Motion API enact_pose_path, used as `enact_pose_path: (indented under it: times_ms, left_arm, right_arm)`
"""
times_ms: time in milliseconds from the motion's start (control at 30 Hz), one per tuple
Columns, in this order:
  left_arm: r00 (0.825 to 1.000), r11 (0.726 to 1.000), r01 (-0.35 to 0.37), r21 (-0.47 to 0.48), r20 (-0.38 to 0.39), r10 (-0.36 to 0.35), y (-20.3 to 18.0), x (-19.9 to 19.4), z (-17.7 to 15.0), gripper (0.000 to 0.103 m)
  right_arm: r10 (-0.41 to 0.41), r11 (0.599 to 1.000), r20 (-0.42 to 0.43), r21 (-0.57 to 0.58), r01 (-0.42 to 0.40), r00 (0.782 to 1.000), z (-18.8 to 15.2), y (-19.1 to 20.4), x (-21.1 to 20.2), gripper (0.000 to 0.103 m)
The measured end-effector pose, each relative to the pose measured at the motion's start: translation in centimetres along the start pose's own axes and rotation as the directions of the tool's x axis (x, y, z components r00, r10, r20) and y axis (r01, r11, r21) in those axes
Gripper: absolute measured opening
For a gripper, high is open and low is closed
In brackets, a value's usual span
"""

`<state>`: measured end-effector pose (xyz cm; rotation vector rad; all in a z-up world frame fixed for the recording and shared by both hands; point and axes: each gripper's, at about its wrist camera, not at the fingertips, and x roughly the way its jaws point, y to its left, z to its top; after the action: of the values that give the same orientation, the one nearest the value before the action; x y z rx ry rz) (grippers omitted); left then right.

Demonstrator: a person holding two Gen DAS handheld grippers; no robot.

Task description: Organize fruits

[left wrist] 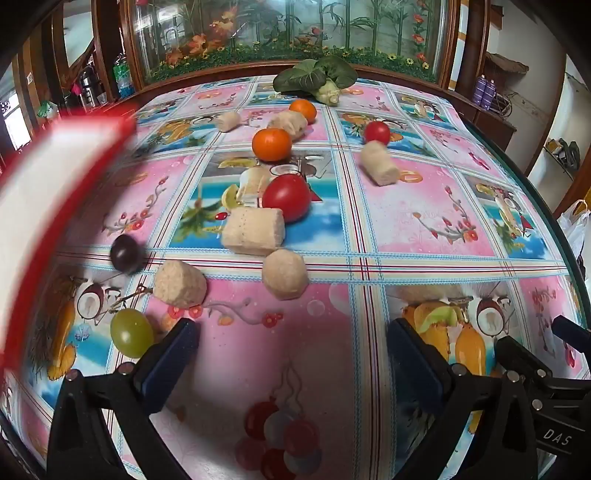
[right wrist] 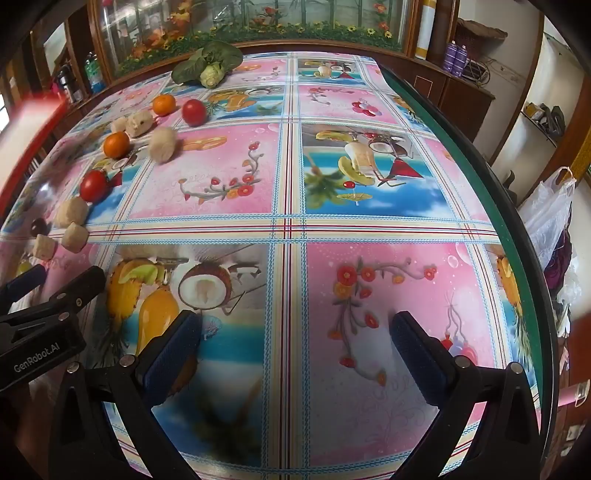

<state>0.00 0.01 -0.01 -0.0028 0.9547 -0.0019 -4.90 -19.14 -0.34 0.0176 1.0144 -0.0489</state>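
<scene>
Fruit lies scattered on the patterned tablecloth (left wrist: 406, 206). In the left wrist view I see two oranges (left wrist: 272, 144), two red tomatoes (left wrist: 286, 197), a dark grape (left wrist: 125, 253), a green grape (left wrist: 131, 333) and several pale peeled chunks (left wrist: 253, 230). My left gripper (left wrist: 291, 343) hangs open over bare cloth, the green grape just outside its left finger. My right gripper (right wrist: 295, 339) is open over the cloth on the right, far from the fruit (right wrist: 94, 185) at its upper left. The left gripper (right wrist: 55, 295) shows at the right wrist view's left edge.
A blurred red-and-white object (left wrist: 55, 177) fills the left edge of the left view. A leafy green vegetable (left wrist: 317, 79) lies at the table's far side before a wooden glass cabinet (left wrist: 288, 33). The table's green rim (right wrist: 517, 206) curves down the right; a plastic bag (right wrist: 550, 214) hangs beyond.
</scene>
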Motion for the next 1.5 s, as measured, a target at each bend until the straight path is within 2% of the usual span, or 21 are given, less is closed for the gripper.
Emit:
enact_pose_path:
  times_ms: [1000, 1100, 1200, 1367, 1500]
  left_arm:
    - [1.0, 1.0, -0.004, 0.001, 0.005, 0.004, -0.2, -0.1, 0.0, 0.103]
    - [1.0, 1.0, 0.002, 0.009, -0.009, -0.002, -0.2, -0.1, 0.3, 0.103]
    - [1.0, 1.0, 0.007, 0.014, -0.028, -0.007, 0.4, -0.5, 0.0, 0.103]
    - [1.0, 1.0, 0.025, -0.009, -0.002, -0.025, 2.7, -2.6, -0.1, 0.103]
    - [1.0, 1.0, 0.016, -0.025, -0.019, -0.017, 4.6, -3.7, 0.2, 0.103]
  right_arm:
    - [-0.014, 0.999, 0.006, 0.031, 0.014, 1.0, 0.3, 0.3, 0.2, 0.103]
    - [-0.016, 0.999, -0.017, 0.033, 0.017, 1.0, 0.4, 0.3, 0.1, 0.103]
    - [-0.01, 1.0, -0.052, 0.014, 0.011, 0.999, 0.6, 1.0, 0.0, 0.103]
    - [0.041, 0.999, -0.054, 0.025, -0.04, 0.998, 1.2, 2.6, -1.6, 0.103]
    - [0.068, 0.998, -0.05, 0.02, -0.067, 0.996, 2.2, 3.8, -3.1, 0.103]
